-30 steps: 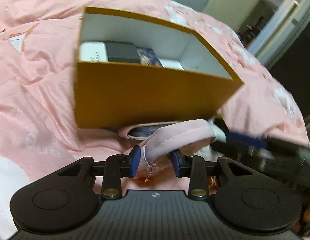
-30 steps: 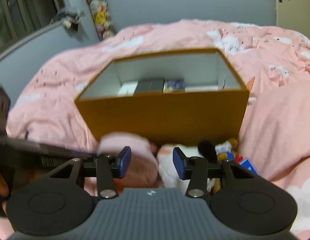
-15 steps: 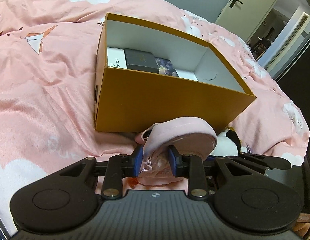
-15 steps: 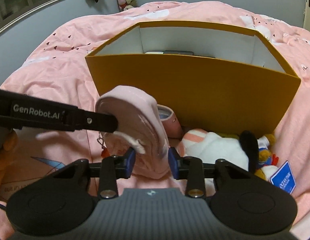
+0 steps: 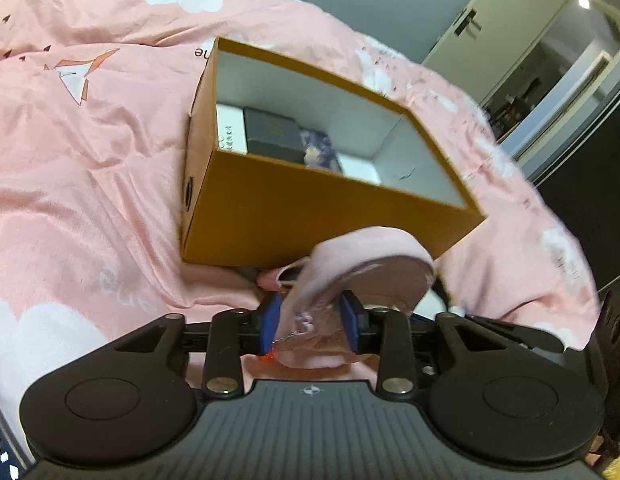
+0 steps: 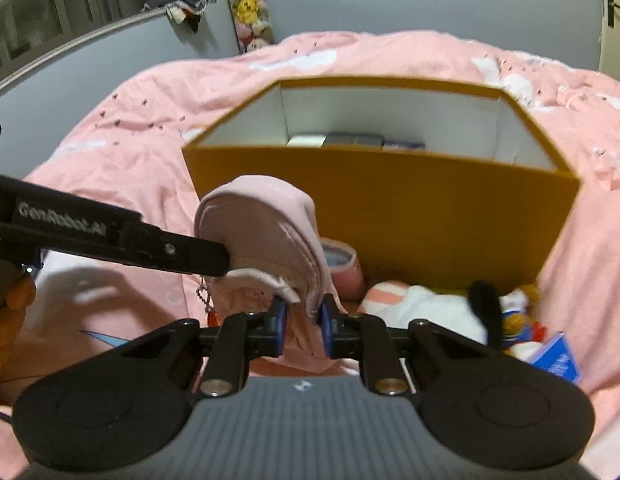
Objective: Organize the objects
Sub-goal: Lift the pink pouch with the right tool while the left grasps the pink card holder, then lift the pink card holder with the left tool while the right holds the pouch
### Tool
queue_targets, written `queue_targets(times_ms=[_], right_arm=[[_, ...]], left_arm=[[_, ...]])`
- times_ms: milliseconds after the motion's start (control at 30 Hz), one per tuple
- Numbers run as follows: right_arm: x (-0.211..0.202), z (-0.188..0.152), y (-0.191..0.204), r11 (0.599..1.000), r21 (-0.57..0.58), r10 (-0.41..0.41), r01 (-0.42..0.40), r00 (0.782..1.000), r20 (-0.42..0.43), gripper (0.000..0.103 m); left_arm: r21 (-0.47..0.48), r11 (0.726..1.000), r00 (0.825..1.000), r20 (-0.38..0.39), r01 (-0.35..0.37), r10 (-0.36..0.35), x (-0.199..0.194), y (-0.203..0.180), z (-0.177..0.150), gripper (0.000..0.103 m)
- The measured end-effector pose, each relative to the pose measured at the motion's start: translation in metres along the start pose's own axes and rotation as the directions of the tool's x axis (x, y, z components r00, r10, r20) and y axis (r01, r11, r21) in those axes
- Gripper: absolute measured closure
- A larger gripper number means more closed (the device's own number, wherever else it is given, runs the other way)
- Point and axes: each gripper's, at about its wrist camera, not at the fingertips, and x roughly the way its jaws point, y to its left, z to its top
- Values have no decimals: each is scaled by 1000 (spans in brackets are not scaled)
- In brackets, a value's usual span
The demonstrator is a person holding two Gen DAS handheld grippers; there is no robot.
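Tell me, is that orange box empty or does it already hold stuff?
Partly filled. The open orange box holds small flat boxes along its far wall; the near floor is hidden.

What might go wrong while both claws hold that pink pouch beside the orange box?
The left claw is opening while the right claw closes on the pink pouch, so the soft pouch could sag or slip during the handover. Its dangling chain charm might snag. Lifted too low, the pouch could bump the orange box wall.

Orange box [image 5: 310, 216], pale pink pouch [image 6: 262, 232], cloud-patterned pink duvet [image 5: 90, 160]
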Motion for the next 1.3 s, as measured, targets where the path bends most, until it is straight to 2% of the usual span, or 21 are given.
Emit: queue_targets(times_ms=[133, 233, 300, 367, 400, 467, 600, 700, 900, 1033, 1100, 1300], right_arm=[[-25, 4, -14, 998, 58, -24, 24, 1000, 6, 87], [-39, 11, -26, 993, 109, -37, 36, 999, 1, 87], [-43, 20, -34, 990, 132, -43, 46, 999, -32, 87], [-43, 27, -47, 981, 182, -46, 64, 994, -103, 87], [-45, 29, -56, 973, 222, -33, 64, 990, -139, 87], [-51, 33, -70, 963, 267, 4, 37, 988, -152, 87], [-49, 39, -82, 961, 250, -78, 120, 982, -174, 86], [-34, 38, -92, 949, 281, -88, 142, 977, -195, 86], [-20, 24, -101, 940, 307, -87, 145, 977, -194, 82], [-20, 21, -107, 935, 333, -68, 124, 982, -175, 79], [-19, 22, -107, 934, 335, -70, 126, 982, -173, 73], [-13, 22, -111, 925, 368, -40, 95, 987, -153, 67]], left_arm=[[-50, 998, 999, 11, 42, -42, -10, 1, 4, 52], [-100, 993, 998, -11, 61, -63, -8, 5, 9, 50], [-124, 991, 998, -31, 54, -58, -2, 7, 13, 48], [-160, 986, 997, -49, 48, -56, 2, 10, 16, 45], [-183, 982, 996, -53, 55, -66, 4, 12, 18, 44], [-226, 972, 995, -61, 62, -77, 10, 16, 21, 39], [-254, 967, 993, -111, 9, -39, 30, 16, 24, 38], [-285, 958, 986, -167, -27, -22, 50, 19, 18, 37], [-306, 949, 981, -194, -73, 13, 72, 24, 9, 35], [-276, 956, 972, -231, -99, 34, 90, 22, 3, 34], [-254, 960, 967, -251, -116, 51, 98, 22, 0, 34], [-226, 967, 958, -282, -120, 53, 115, 22, -5, 37]])
